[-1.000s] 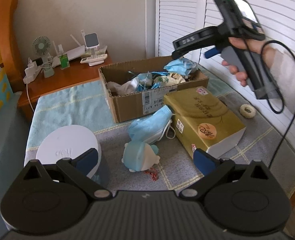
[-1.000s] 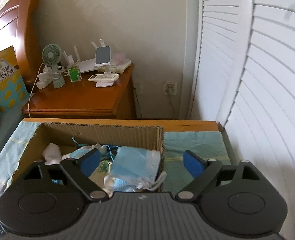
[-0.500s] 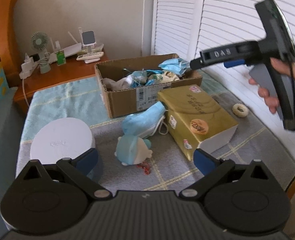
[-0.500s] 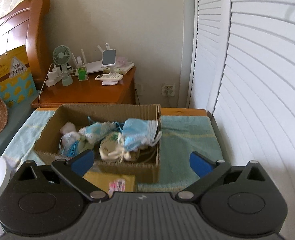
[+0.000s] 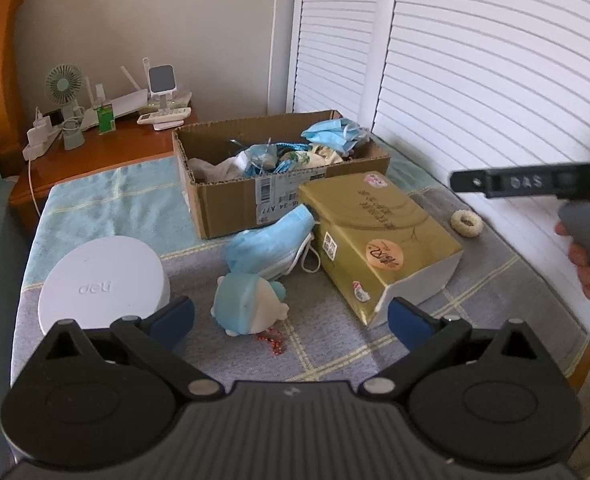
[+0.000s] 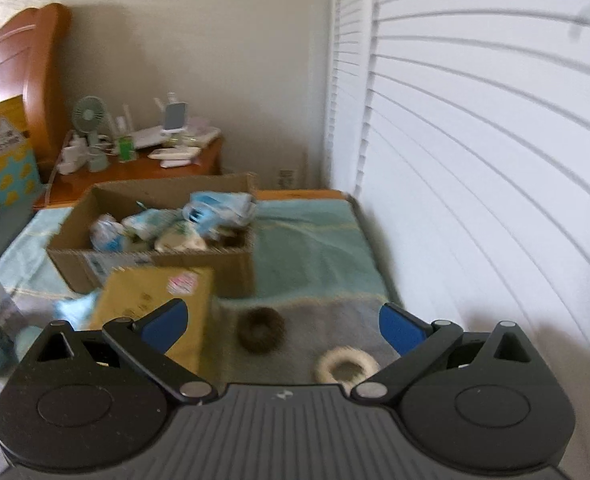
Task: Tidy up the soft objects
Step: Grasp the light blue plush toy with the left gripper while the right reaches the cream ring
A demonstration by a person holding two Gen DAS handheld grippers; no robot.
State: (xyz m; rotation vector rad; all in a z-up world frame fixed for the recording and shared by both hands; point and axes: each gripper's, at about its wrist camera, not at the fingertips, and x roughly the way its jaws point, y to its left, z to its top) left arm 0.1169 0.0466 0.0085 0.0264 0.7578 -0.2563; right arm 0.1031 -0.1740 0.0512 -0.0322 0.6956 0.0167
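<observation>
A cardboard box [image 5: 231,204] at the back of the table holds masks and cloth bits; it also shows in the right wrist view [image 6: 75,260]. A blue face mask [image 5: 269,242] and a blue-and-white plush toy [image 5: 247,306] lie in front of it. A cream scrunchie [image 5: 466,222] [image 6: 345,364] and a dark scrunchie [image 6: 261,328] lie on the cloth. My left gripper [image 5: 291,316] is open and empty above the plush. My right gripper [image 6: 281,322] is open and empty above the scrunchies.
A gold tissue pack [image 5: 375,240] lies right of the mask. A white-lidded jar [image 5: 103,280] stands at the left. White shutters [image 5: 495,80] line the right side. A wooden nightstand [image 5: 95,160] with a fan and gadgets stands behind.
My right gripper has pulled back from over the box toward the near right, with the blue mask left in the box. My left gripper has drawn back slightly.
</observation>
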